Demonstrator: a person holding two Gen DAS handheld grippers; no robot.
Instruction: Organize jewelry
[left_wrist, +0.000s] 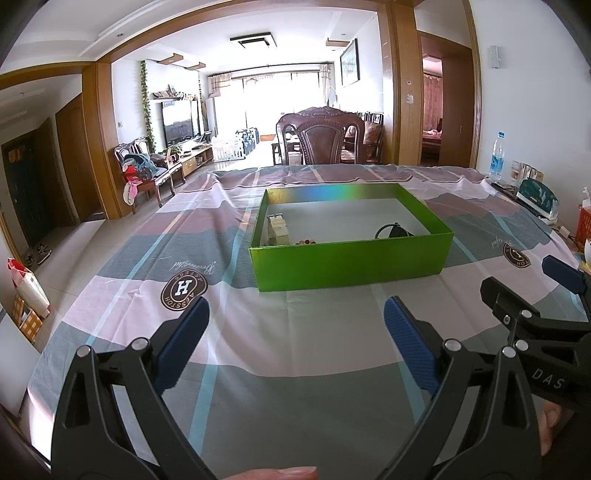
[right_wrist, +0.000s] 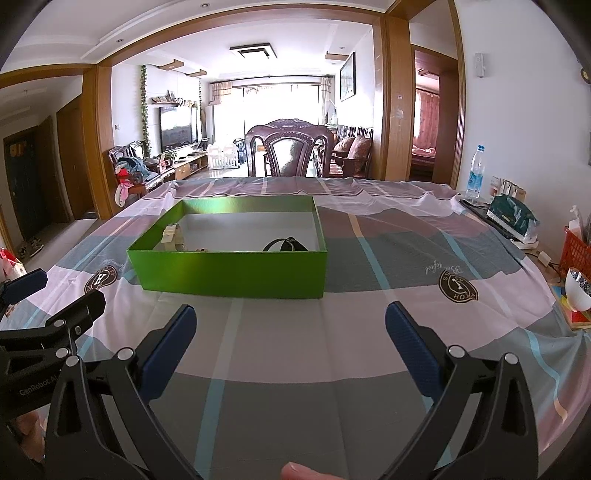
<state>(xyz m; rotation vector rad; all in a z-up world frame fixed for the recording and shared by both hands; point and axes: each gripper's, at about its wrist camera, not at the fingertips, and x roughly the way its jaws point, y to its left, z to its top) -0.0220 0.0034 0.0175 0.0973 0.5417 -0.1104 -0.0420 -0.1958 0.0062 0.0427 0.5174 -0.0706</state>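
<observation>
Green box (left_wrist: 351, 264) on a pink-and-grey plaid cloth (left_wrist: 295, 369); blue-padded fingers (left_wrist: 181, 341).

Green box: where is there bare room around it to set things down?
Bare cloth lies between the green box and both open grippers, left gripper and right gripper, and right of the box. The far right edge is crowded: water bottle, teal packet, red basket.

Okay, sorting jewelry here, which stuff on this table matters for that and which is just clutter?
For the job:
green box
cream watch inside it
black band inside it
small beads inside it

Just lying about:
water bottle
teal packet
red basket
white bowl
</observation>
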